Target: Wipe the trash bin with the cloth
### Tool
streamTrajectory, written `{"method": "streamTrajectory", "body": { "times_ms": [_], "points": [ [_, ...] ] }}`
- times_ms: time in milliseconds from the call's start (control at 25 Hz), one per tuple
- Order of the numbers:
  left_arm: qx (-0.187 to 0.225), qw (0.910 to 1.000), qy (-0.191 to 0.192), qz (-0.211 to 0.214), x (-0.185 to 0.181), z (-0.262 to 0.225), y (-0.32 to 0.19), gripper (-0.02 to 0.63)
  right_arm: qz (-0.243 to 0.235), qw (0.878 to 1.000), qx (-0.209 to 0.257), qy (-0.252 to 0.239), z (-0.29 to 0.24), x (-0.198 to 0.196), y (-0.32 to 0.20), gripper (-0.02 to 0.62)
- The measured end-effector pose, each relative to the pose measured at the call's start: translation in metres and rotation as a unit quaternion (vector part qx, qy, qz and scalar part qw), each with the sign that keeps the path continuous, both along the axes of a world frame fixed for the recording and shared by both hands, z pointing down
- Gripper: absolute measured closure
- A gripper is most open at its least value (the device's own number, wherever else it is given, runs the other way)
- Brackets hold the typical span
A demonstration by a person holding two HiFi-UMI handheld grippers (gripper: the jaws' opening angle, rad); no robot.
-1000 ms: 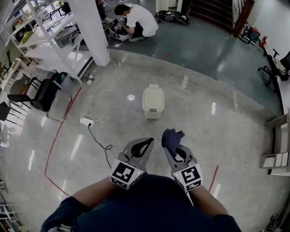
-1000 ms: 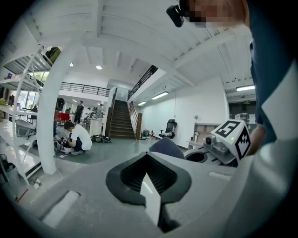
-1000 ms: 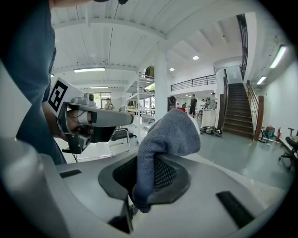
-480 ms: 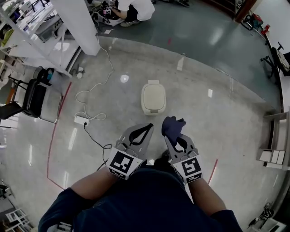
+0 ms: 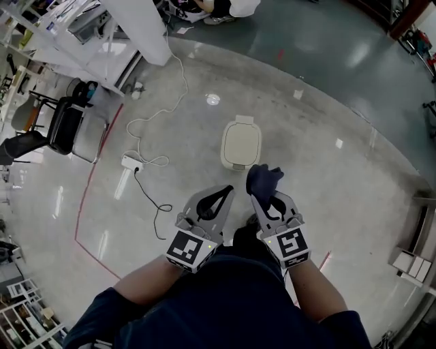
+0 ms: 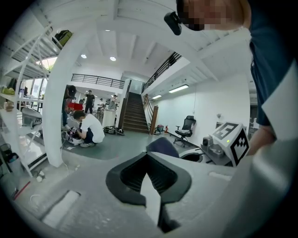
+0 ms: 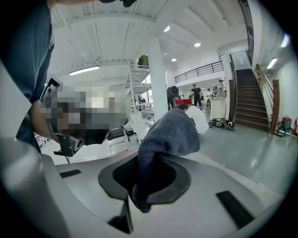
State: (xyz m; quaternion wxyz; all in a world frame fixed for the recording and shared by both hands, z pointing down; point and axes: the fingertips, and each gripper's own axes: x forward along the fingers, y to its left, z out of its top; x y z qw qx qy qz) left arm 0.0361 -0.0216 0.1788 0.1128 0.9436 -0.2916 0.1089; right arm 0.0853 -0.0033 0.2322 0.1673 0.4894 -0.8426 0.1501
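A cream trash bin with its lid down stands on the floor just ahead of me. My right gripper is shut on a dark blue cloth, held at waist height short of the bin; the cloth bunches up out of the closed jaws of the right gripper. My left gripper is beside it, shut with nothing in it; in the left gripper view its jaws meet and the cloth shows beyond them.
A white power strip and its cables trail over the floor left of the bin. A black chair and white shelving stand far left. Red tape lines mark the floor. A person crouches at the top edge.
I have stepped closer: the bin now lies nearer below me and closer to the grippers. Both grippers keep their pose, the cloth still in the right one.
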Motion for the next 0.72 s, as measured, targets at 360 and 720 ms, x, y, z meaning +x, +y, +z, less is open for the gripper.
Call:
{"method": "streamTrajectory", "body": {
  "times_ms": [360,720],
  "points": [
    [-0.010,0.9995,-0.008,-0.029,0.018,0.072,-0.042,0.609,-0.007,1.000,-0.002,0.012,0.064,0.026,-0.047,0.540],
    [-0.036,0.9981,-0.003,-0.049,0.003,0.191,-0.095,0.609,0.013,0.999,-0.020,0.031,0.175,0.024,-0.105,0.540]
  ]
}}
